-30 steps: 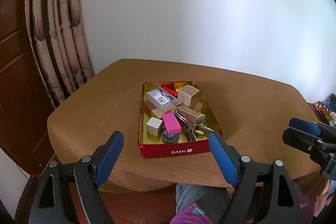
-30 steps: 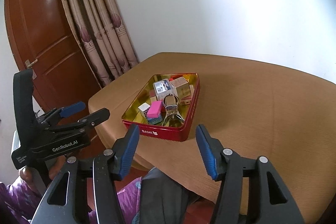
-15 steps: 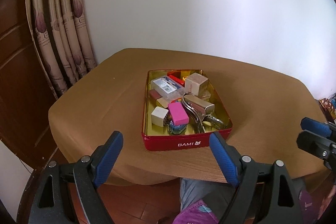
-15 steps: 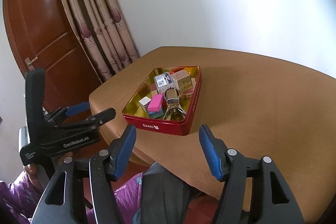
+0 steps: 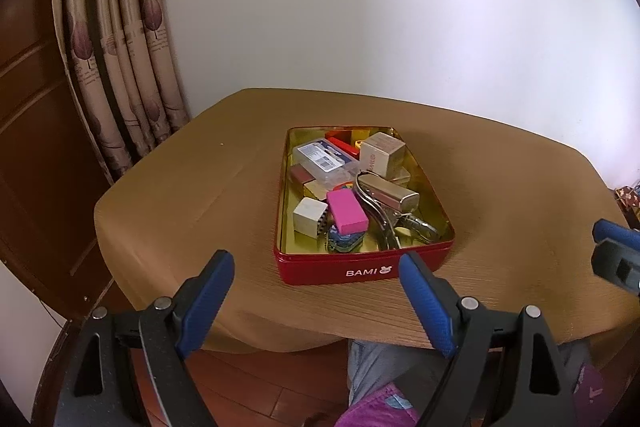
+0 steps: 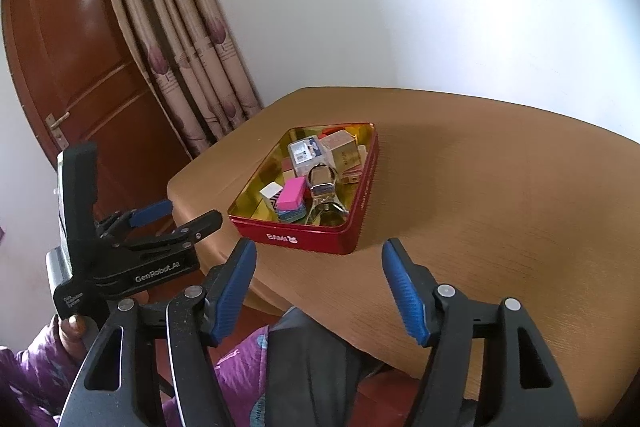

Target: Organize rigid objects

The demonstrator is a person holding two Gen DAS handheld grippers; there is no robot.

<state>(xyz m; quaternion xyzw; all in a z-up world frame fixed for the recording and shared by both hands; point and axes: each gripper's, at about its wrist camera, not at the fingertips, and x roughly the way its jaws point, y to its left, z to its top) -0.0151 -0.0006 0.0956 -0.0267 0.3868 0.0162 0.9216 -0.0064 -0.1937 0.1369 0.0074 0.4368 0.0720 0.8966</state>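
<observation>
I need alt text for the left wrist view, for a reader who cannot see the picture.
An open red tin marked BAMI sits on a brown table, filled with small items: a pink block, a metal hole punch, small boxes. The left gripper is open and empty in the foreground, short of the tin; a curtain hangs at left.

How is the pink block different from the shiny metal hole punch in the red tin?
The pink block is a plain matte slab; the hole punch is shiny silver metal with handles. The pink block is smaller and rests on top of other things; the hole punch is longer, reaching toward the tin's front wall. Both lie inside the red tin, side by side, with neither hand-held gripper touching them.
</observation>
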